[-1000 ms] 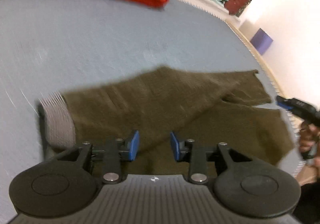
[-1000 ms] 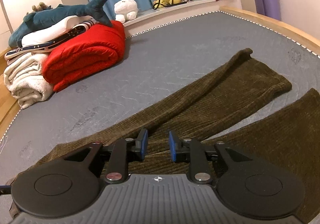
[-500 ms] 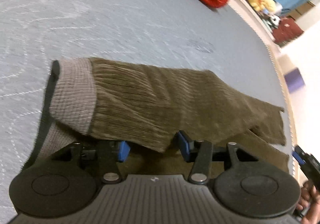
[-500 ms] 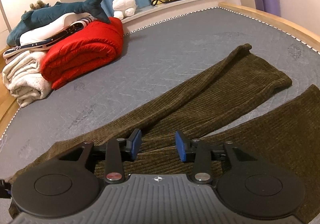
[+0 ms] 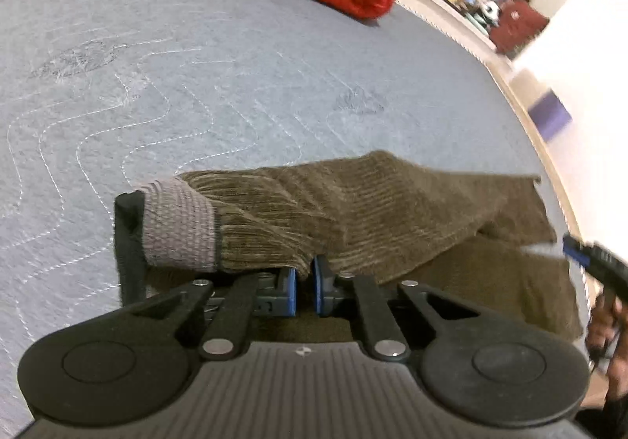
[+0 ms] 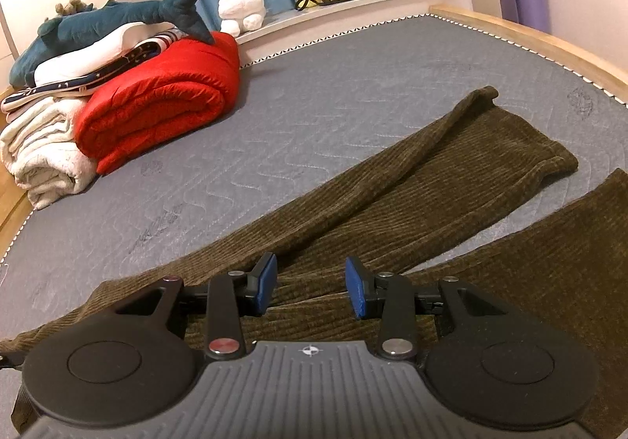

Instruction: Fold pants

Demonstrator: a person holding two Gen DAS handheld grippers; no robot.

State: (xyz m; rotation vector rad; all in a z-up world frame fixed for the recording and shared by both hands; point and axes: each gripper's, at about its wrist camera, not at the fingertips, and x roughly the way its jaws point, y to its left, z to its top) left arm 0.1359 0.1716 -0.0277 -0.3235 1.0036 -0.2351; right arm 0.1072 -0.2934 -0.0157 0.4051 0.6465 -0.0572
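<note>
**Left claw pinches the waist edge; right claw waits open over the legs**

The pants [image 5: 353, 211] lie on the grey mattress [image 5: 196, 85], waistband [image 5: 180, 227] toward the left claw, legs running off toward the bed's far side. In the left wrist view the left claw [image 5: 304, 288] has just closed: its blue pads stand almost together with a lip of the brown cloth caught between them, right beside the waistband. The fabric humps up from that pinch, so the grip seems meant to lift one side of the waist and carry it across onto the other.

The right claw [image 6: 310, 288] stands partly open and holds nothing. It hangs above the crotch area, where the two legs [image 6: 431, 180] part; whether its tips touch the cloth cannot be told. Placed there, it looks ready to seize the fabric further down so both ends travel together.

The red quilt [image 6: 165, 109] and towels [image 6: 43, 152] sit well apart.
</note>
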